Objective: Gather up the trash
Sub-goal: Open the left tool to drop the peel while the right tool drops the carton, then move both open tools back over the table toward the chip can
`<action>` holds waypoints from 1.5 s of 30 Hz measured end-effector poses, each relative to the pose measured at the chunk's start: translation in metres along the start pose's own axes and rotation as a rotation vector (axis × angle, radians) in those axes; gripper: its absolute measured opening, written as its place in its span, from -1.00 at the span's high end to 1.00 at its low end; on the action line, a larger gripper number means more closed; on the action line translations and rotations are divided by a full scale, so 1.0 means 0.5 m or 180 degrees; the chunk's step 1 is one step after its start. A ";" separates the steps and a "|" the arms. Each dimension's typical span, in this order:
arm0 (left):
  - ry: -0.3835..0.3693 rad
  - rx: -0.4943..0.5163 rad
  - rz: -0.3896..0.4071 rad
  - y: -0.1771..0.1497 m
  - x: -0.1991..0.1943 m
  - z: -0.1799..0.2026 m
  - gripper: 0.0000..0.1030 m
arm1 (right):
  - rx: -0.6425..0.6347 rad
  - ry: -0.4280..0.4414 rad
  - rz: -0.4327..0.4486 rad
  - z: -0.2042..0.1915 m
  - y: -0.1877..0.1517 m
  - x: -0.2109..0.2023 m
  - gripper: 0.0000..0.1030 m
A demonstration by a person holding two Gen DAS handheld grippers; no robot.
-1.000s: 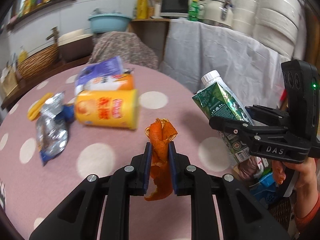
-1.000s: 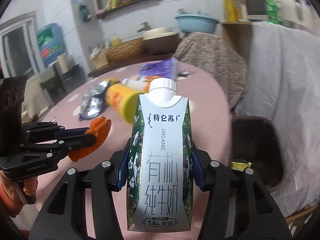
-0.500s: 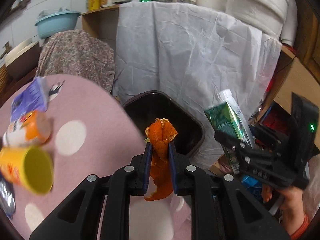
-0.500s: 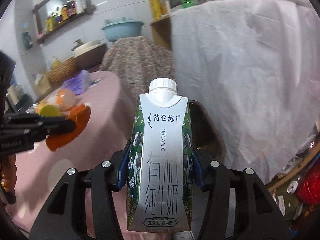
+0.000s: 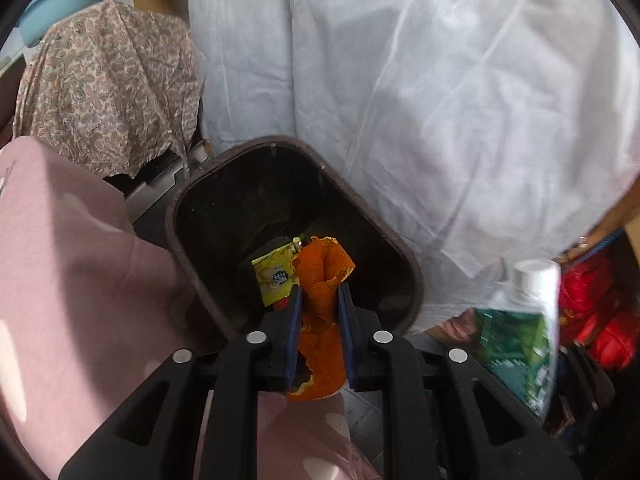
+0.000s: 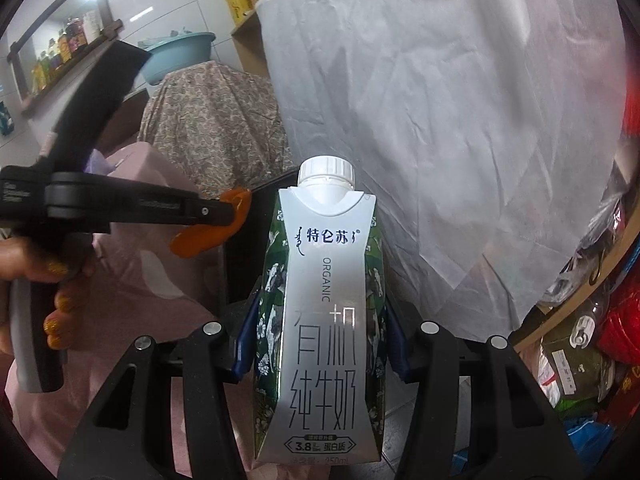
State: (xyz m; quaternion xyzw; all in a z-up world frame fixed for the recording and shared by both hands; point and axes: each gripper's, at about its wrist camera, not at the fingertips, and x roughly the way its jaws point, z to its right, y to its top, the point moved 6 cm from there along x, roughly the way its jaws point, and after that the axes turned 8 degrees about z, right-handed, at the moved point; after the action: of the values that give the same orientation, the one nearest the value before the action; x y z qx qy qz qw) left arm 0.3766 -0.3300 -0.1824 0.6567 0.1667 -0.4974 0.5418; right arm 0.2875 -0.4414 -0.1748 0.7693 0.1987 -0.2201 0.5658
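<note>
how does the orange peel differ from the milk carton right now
The orange peel is a thin, curled, ragged orange scrap; the milk carton is a rigid printed pack with a white screw cap. The peel sits in the left hand-held gripper with jaws nearly together; the carton spreads the right hand-held gripper wide. The peel hangs over the open bin; the carton is off to its side. Both are clamped.

Left gripper (image 5: 319,304), angled steeply downward, clamps an orange peel (image 5: 322,280) between its pads while the right gripper (image 6: 320,344) grips a milk carton (image 6: 322,320) upright.
</note>
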 end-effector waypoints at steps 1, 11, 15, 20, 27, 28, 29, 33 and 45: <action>0.0019 -0.0007 -0.0020 0.002 0.007 -0.006 0.59 | 0.0030 -0.0004 -0.0012 0.006 -0.002 0.006 -0.02; 0.0084 -0.0046 0.0124 0.032 0.004 -0.019 -0.14 | 0.0079 0.0048 -0.0158 0.002 -0.017 0.073 -0.02; 0.0104 0.0009 0.0407 0.042 -0.058 -0.020 -0.31 | -0.0015 0.0167 -0.0243 -0.035 -0.008 0.130 -0.02; 0.0098 0.0031 0.0744 0.041 -0.144 -0.032 -0.54 | -0.0185 0.0256 -0.0539 -0.089 0.003 0.238 -0.02; 0.0240 -0.0009 0.0935 0.033 -0.199 -0.063 -0.58 | -0.0160 0.0125 -0.1142 -0.104 -0.027 0.392 -0.02; 0.0225 -0.0029 0.0950 0.033 -0.205 -0.067 -0.58 | -0.0134 0.0089 -0.1184 -0.102 -0.027 0.408 -0.02; 0.0217 -0.0045 0.0968 0.032 -0.212 -0.070 -0.58 | -0.0130 0.0052 -0.1217 -0.100 -0.028 0.419 -0.03; 0.0188 -0.0099 0.1032 0.024 -0.234 -0.084 -0.61 | -0.0140 -0.0045 -0.1338 -0.094 -0.031 0.455 -0.09; 0.0181 -0.0151 0.1156 -0.022 -0.293 -0.103 -0.62 | -0.0201 0.0048 -0.0962 -0.118 0.001 0.355 -0.30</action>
State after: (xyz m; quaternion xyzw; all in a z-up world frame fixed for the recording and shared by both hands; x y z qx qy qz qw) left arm 0.3269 -0.2337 -0.0703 0.6769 0.0722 -0.3686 0.6331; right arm 0.4406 -0.3747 -0.2588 0.7141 0.3232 -0.2906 0.5487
